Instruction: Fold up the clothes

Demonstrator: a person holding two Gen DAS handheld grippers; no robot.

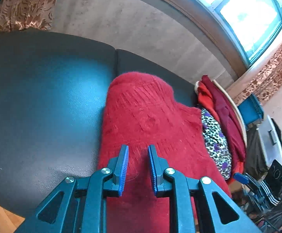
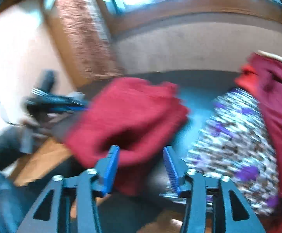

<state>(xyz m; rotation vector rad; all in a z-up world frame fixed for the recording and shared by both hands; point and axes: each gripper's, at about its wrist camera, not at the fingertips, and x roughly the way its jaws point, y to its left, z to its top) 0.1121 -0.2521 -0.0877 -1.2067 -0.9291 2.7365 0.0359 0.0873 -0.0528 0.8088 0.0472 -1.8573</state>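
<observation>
A fluffy red knit sweater lies folded on a dark leather surface. My left gripper is open just over the sweater's near part, its blue pads on either side of the fabric, not clamped. In the blurred right wrist view the same red sweater lies ahead. My right gripper is open at its near edge, left pad against the fabric. The left gripper shows at the sweater's far left.
A pile of clothes sits right of the sweater: a leopard-print piece with purple spots, an orange-red one and a dark maroon one. A concrete wall, window and wooden floor surround.
</observation>
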